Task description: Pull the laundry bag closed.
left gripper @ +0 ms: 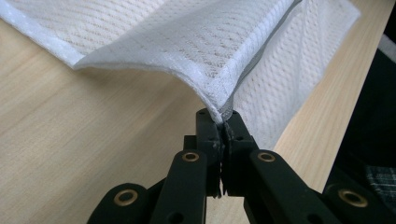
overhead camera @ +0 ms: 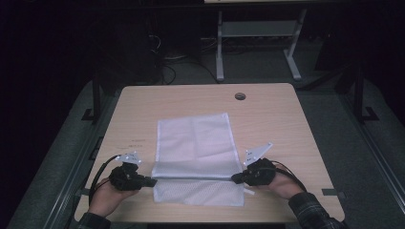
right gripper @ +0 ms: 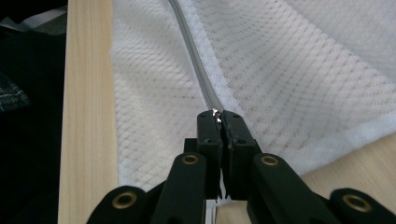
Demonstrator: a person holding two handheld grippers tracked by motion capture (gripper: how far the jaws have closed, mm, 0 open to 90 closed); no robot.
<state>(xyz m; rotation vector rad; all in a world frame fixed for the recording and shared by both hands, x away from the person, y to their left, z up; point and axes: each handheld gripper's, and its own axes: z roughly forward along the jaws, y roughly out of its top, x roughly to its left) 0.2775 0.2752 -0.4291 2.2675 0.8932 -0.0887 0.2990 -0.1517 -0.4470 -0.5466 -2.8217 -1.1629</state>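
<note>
A white mesh bag [overhead camera: 196, 143] lies flat on the wooden table [overhead camera: 277, 119], with a grey zipper [right gripper: 194, 60] running across it near the front. My left gripper [overhead camera: 154, 182] is at the bag's left edge, shut on the corner of the bag [left gripper: 187, 37] where the zipper ends [left gripper: 223, 122]; the fabric lifts slightly there. At the right edge my right gripper [overhead camera: 234, 179] is shut on the small metal zipper pull [right gripper: 218, 114] at the end of the zipper line. The mesh [right gripper: 289, 60] spreads out beyond its jaws.
A round cable hole [overhead camera: 240, 96] sits near the table's far edge. Bare wood lies left and right of the bag. The table's front edge [right gripper: 88, 116] is close behind the grippers. Another desk's white legs [overhead camera: 258, 33] stand on the dark floor beyond.
</note>
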